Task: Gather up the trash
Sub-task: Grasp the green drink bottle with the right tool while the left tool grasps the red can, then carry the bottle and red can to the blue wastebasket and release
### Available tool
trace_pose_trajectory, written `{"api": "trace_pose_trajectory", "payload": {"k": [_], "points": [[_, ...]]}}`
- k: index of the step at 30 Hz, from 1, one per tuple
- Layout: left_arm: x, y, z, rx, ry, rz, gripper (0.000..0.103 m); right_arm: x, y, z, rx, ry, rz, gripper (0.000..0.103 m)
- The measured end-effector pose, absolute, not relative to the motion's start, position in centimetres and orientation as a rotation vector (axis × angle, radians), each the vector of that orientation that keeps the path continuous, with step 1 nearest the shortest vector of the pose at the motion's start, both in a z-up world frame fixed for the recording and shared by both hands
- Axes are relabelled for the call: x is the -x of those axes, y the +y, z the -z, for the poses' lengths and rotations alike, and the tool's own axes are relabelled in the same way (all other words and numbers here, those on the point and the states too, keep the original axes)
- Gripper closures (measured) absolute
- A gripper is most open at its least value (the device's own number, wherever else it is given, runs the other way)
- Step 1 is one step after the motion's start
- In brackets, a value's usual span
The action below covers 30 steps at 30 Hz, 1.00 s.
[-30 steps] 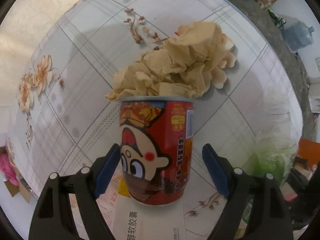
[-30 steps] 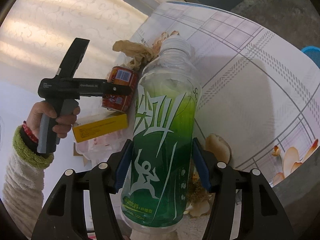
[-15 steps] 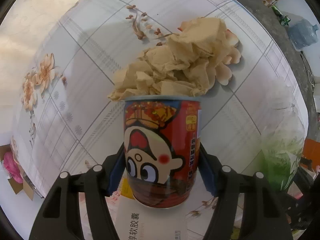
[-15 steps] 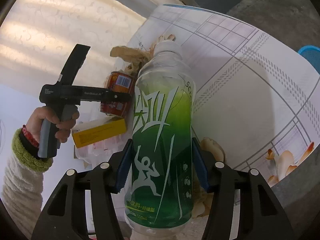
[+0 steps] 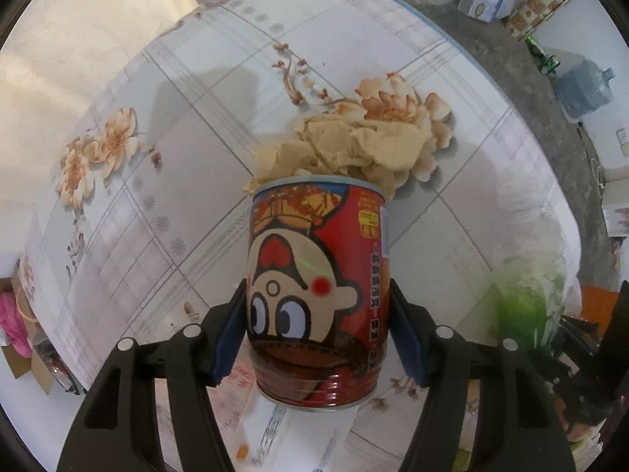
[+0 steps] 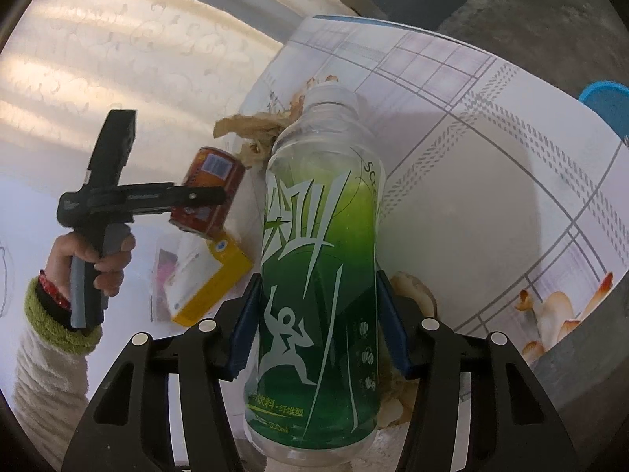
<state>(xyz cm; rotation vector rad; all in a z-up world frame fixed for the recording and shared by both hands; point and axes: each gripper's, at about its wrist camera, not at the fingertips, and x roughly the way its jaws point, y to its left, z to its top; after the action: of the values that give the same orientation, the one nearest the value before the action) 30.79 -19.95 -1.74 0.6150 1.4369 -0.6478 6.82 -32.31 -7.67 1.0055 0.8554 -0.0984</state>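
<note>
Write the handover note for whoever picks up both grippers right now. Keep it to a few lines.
Left gripper: shut on the red can, which is off the table; its jaws have just been closing.
Right gripper: shut on the green bottle.
On the table: crumpled brown paper, yellow box.
Done: can and bottle picked up.
Left: bin both, then collect the paper and box. No bin is in view.
</note>
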Motion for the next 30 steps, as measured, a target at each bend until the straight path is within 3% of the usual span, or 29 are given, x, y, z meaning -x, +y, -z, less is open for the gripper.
{"api": "trace_pose_trajectory", "payload": {"k": [15,30], "points": [[-27.7,-14.1,-4.1,-0.418,1.369,0.77,0.039,-4.2,-31.8,5.5,-0.985,0.807,0.098,0.051],[-19.6,-19.4,-6.2,-0.33,1.33,1.004,0.039,2.8,-33.6,2.8,-1.013,0.685,0.166,0.052]]}}
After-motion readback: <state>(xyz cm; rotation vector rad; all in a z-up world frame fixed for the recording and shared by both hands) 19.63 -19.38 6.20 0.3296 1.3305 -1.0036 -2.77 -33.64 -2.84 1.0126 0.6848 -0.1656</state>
